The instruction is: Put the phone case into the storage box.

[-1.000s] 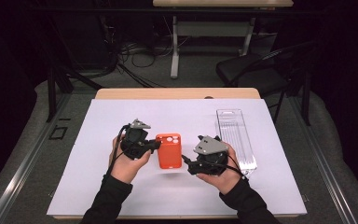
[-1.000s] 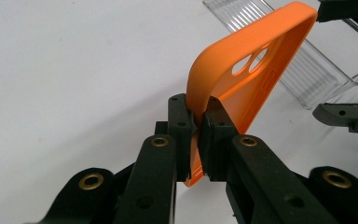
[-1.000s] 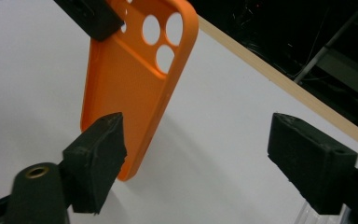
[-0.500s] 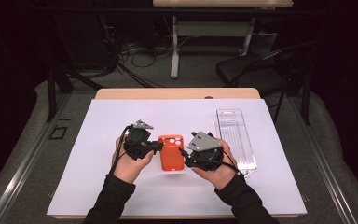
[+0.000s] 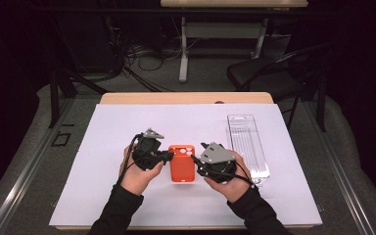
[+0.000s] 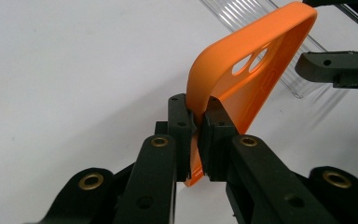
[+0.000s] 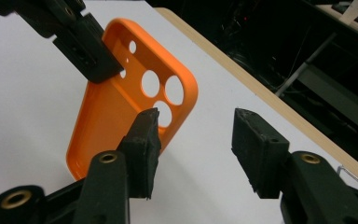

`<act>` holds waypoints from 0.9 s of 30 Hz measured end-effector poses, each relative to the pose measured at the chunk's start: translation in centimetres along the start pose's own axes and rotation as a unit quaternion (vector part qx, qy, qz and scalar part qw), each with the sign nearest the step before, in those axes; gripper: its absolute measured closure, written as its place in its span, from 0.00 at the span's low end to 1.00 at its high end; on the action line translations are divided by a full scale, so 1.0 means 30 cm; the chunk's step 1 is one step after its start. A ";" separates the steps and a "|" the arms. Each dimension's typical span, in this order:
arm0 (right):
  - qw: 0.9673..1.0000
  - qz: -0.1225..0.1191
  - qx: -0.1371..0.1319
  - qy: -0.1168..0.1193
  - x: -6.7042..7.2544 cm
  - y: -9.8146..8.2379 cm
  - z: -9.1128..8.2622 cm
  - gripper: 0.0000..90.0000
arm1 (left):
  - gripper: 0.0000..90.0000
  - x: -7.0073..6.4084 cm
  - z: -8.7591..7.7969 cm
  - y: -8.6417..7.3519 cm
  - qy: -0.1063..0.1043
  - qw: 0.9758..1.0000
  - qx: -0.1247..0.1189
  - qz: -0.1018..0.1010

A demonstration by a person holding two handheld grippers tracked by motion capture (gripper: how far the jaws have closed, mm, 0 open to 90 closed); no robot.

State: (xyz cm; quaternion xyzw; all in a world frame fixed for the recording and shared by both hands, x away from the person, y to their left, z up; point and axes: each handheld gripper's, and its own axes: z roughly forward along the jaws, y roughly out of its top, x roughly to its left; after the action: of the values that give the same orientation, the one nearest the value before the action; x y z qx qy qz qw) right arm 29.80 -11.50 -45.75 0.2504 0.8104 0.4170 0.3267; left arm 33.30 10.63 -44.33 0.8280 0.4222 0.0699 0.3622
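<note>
High view: we see an orange phone case [image 5: 182, 163] over the white table cover [image 5: 127, 127], between our two grippers and a little toward the near edge. In the left gripper view the case [image 6: 242, 88] stands tilted up on its long edge, open side showing, camera holes near the top corner.

Left gripper [image 5: 149, 151]: jaws pressed together on the rim of the case, one pad inside the wall, one outside. The pinch sits on the case's long side in the left gripper view [image 6: 196, 135].

Right gripper [image 5: 210, 161]: jaws apart, and they have just been closing. In the right gripper view [image 7: 196, 140] the left pad lies in front of the case's [image 7: 121, 116] near edge, close to the camera holes; we cannot tell whether it touches. The right pad hangs clear over bare white cover. Nothing is pinched there.

Clear plastic tray [image 5: 247, 147]: flat on the cover to the right of the right hand, ribbed inside, well apart from the case.

Wooden table edge [image 5: 186, 98] shows beyond the cover.
</note>
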 end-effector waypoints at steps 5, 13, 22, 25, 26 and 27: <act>1.000 0.003 -0.005 0.004 0.006 0.002 -0.005 0.62 | 0.94 -0.012 0.003 -0.002 0.000 1.000 0.001 0.006; 1.000 0.018 -0.003 0.008 0.012 0.002 -0.011 0.71 | 0.94 -0.032 0.010 -0.003 -0.001 1.000 0.007 0.015; 0.999 0.032 0.001 0.010 0.013 0.000 -0.009 0.77 | 0.94 -0.046 0.013 -0.006 -0.002 1.000 0.009 0.023; 0.999 0.039 0.003 0.012 0.012 0.000 -0.008 0.79 | 0.94 -0.051 0.015 -0.006 -0.003 1.000 0.011 0.024; 0.999 0.041 0.004 0.013 0.012 -0.001 -0.008 0.80 | 0.94 -0.052 0.016 -0.006 -0.003 1.000 0.010 0.025; 0.999 0.041 0.004 0.012 0.012 -0.001 -0.008 0.80 | 0.94 -0.054 0.017 -0.006 -0.003 1.000 0.010 0.025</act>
State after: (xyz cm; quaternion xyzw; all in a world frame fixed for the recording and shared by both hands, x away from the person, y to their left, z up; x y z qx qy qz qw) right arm 29.38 -11.39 -45.78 0.2801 0.8050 0.4296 0.2983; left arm 32.37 9.21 -44.51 0.8424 0.4005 0.0721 0.3533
